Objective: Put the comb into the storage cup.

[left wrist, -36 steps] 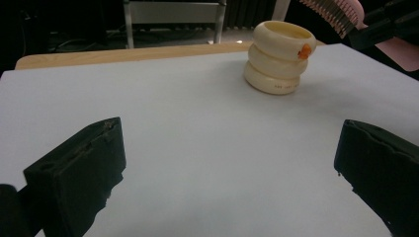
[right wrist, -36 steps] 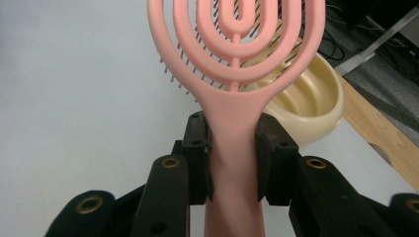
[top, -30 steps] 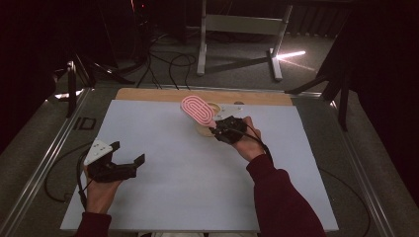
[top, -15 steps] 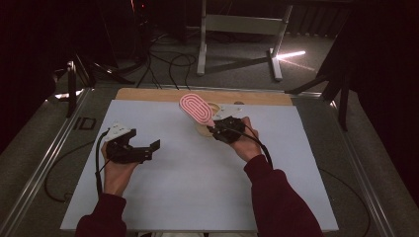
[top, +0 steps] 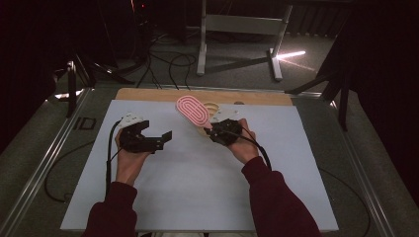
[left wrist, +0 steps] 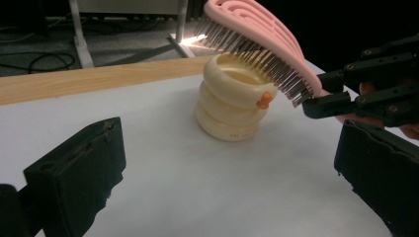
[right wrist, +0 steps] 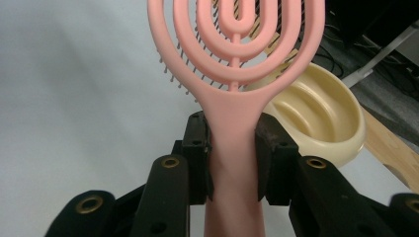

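High view first: the white sheet-covered surface (top: 197, 187) carries a cream ribbed collapsible silicone cup (left wrist: 232, 101) near its far edge — soft, light, likely to tip if pushed. Over its rim hangs the pink vented plastic hairbrush (top: 192, 109), stiff, light and smooth, so probably slippery; the narrow handle is the sensible place to hold it. The right tool (right wrist: 232, 148) is clamped on that handle, while the left tool (top: 157, 139) stands agape, holding nothing — well apart from the cup.
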`<state>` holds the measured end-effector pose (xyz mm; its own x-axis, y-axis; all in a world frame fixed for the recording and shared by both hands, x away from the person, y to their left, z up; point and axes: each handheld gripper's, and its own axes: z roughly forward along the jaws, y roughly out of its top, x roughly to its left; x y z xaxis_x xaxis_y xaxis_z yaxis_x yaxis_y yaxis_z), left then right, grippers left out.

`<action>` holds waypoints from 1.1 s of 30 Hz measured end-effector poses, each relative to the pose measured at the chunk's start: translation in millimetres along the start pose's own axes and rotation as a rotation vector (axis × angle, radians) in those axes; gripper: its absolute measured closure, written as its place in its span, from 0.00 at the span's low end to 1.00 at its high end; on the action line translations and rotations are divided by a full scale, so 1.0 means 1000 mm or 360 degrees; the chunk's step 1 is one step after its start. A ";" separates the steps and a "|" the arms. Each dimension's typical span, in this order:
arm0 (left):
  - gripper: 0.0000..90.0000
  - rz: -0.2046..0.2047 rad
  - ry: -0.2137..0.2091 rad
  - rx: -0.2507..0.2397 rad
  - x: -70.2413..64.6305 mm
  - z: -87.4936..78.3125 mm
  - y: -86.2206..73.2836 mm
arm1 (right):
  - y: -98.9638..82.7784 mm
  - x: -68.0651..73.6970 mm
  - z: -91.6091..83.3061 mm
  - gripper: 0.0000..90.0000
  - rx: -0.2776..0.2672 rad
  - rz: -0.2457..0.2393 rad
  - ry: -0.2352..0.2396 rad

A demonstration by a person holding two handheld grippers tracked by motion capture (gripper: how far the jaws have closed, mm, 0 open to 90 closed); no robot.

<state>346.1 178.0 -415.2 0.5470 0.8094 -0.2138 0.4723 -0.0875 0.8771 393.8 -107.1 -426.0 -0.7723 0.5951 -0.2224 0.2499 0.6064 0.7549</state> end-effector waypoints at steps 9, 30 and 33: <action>0.00 0.0002 -0.0043 0.0000 -0.007 0.012 0.009 | 0.002 0.007 0.001 0.78 -0.0041 -0.0008 0.0002; 0.00 -0.0035 -0.0119 0.0011 -0.027 0.040 0.023 | 0.008 0.021 0.000 0.78 -0.0120 -0.0030 0.0026; 0.00 -0.0039 -0.0123 0.0010 -0.028 0.041 0.023 | 0.009 0.022 0.000 0.78 -0.0125 -0.0030 0.0033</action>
<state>370.3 130.0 -406.4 0.5868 0.7641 -0.2680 0.4903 -0.0720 0.8686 379.3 -89.0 -424.4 -0.7886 0.5723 -0.2250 0.1891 0.5739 0.7968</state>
